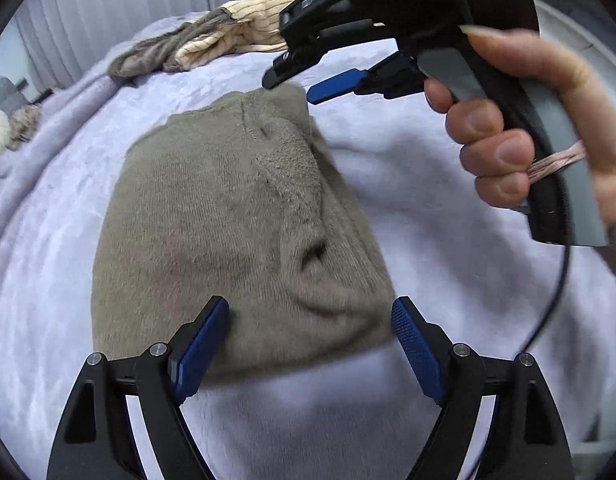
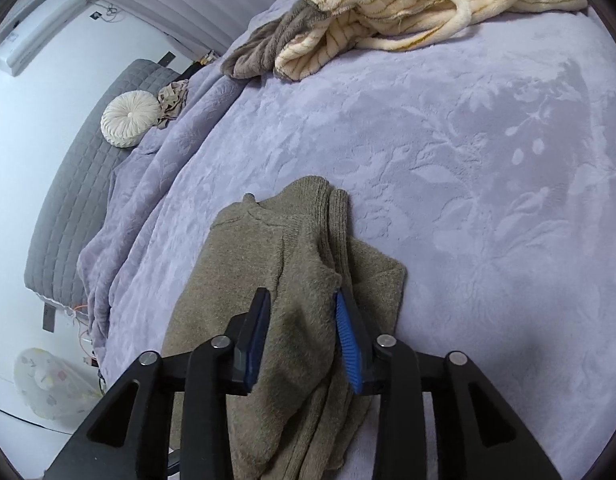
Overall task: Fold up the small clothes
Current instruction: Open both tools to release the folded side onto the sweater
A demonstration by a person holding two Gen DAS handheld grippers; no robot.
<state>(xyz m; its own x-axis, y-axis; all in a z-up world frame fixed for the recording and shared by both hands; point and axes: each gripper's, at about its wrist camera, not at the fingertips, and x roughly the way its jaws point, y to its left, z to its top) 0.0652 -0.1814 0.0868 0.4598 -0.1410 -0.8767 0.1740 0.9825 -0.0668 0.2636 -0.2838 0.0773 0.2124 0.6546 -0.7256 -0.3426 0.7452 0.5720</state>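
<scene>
The sweater [image 1: 236, 216] is lying folded on the lilac blanket [image 1: 447, 184] of the bed, near both cameras, well apart from the striped robe [image 2: 427, 4] bunched at the far edge.

The left gripper [image 1: 308, 344] is hanging released over the sweater's near hem, its jaws standing wide and its pads clear of the cloth. The right gripper [image 2: 304, 344] is straddling a raised fold of the sweater with its jaws partly apart; the knit is sitting between the pads but they are not pinching it, so it is let go too. In the left view the hand [image 1: 547, 132] is gripping that tool's handle over the sweater's far right corner.

The risk, as I judge it, is lying in the withdrawal. The fuzzy knit may be catching on the ribbed blue pads, so a gripper pulling away could be dragging the top layer open. The right side is already looking uneven, with a cuff and a lower layer sticking out, and the plush blanket is giving little firm support for squaring it.
</scene>
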